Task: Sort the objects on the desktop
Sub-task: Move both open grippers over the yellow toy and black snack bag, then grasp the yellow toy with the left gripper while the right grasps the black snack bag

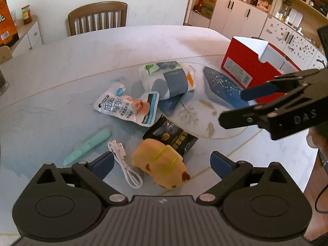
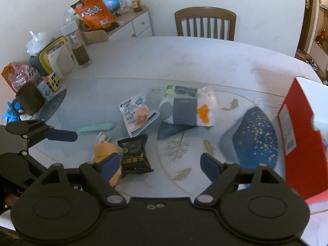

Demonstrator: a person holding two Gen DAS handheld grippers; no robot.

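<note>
White marble table [image 1: 123,47], wooden chair [image 1: 98,17] behind; left gripper [image 1: 162,162], right gripper [image 2: 160,165] fingers spread.

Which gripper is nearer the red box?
Right. The right gripper hovers beside the red box, which fills its view's right edge. The left gripper hangs over the capybara plush, well across the table, jaws open.
</note>
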